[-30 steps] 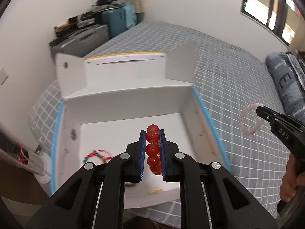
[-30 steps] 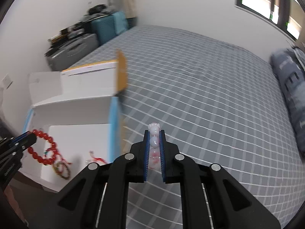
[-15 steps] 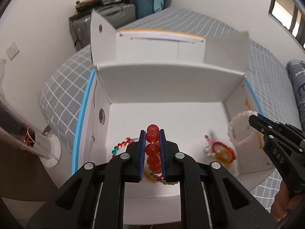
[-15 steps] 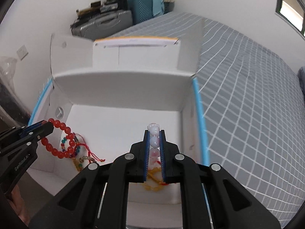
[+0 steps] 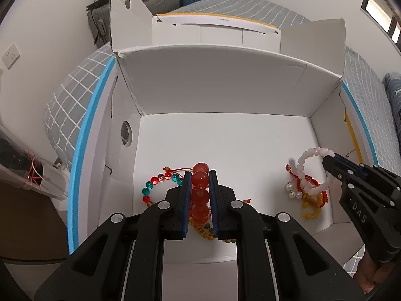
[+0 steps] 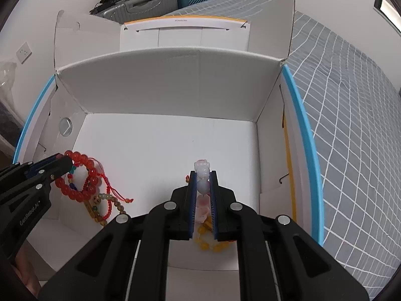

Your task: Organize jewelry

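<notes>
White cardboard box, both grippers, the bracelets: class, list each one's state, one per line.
White cardboard box: open, flaps up.
Left gripper: shut on red bead bracelet.
Right gripper: shut on pale pink bead bracelet.
Teal-and-red bead bracelet: lying on box floor.

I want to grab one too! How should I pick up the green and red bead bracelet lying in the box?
The green and red bead bracelet lies flat on the white box floor, at the left. Come straight down from above and pinch its far arc of beads, which lies bare. Its near side is hidden under the left gripper, shut on the red bead bracelet, so there I cannot judge.
</notes>
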The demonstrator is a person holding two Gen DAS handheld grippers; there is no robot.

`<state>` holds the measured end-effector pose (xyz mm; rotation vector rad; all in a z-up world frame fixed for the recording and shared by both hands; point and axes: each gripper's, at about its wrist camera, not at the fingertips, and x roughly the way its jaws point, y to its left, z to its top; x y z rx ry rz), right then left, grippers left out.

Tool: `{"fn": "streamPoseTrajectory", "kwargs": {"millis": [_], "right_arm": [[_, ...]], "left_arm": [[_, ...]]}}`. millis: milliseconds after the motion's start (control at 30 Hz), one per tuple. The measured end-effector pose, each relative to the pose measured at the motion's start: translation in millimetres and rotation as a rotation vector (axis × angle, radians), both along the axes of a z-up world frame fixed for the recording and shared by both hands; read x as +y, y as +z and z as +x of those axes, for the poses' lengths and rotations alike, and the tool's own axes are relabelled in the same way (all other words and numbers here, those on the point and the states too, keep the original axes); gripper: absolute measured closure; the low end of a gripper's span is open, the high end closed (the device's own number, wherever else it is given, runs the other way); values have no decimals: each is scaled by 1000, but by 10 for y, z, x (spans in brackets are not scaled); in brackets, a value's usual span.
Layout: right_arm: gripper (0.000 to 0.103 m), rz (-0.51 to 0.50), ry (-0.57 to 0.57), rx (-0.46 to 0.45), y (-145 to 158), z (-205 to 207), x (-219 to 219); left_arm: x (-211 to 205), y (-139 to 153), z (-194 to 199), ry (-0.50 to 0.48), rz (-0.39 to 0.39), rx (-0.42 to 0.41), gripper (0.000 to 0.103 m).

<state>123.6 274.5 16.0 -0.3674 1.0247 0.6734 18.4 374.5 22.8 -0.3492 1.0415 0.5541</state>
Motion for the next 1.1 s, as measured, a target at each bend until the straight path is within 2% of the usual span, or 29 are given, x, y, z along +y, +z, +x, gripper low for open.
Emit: {"fn": "streamPoseTrajectory", "kwargs": {"millis": [67, 167, 233, 267, 300, 367, 400, 467, 533, 667, 867, 1100], "right_arm": [[92, 3, -1, 3, -4, -13, 0], [84, 29, 8, -6, 76, -62, -27], [65, 52, 13, -45, 205, -122, -69], [60, 70, 13, -72, 302, -166, -115], [52, 87, 13, -86, 372, -196, -151], [44, 117, 15, -116, 518, -275, -248], [38, 124, 10, -129, 569, -298, -285], [28, 150, 4, -158, 670, -388, -391], [17, 171, -11, -179, 739, -472, -507], [9, 198, -35, -197, 784, -614, -728], [8, 182, -50, -247, 698, -857, -957], [8, 179, -69, -236, 494, -1042, -1123]], "left_arm": [[-15, 1, -1, 1, -3, -8, 87], [-68, 84, -42, 5, 30, -23, 85], [-94, 183, -95, 13, 48, -37, 66], [-112, 261, -145, 21, 63, -54, 47], [-132, 335, -196, 30, 81, -73, 37], [-196, 494, -321, 47, 127, -110, 30], [-223, 552, -371, 51, 140, -125, 21], [-296, 648, -488, 62, 164, -160, 11], [-371, 696, -612, 79, 184, -188, 10], [-509, 707, -795, 58, 156, -223, 6], [-677, 648, -989, 27, 150, -243, 6], [-895, 501, -1116, -17, 162, -227, 6]]}}
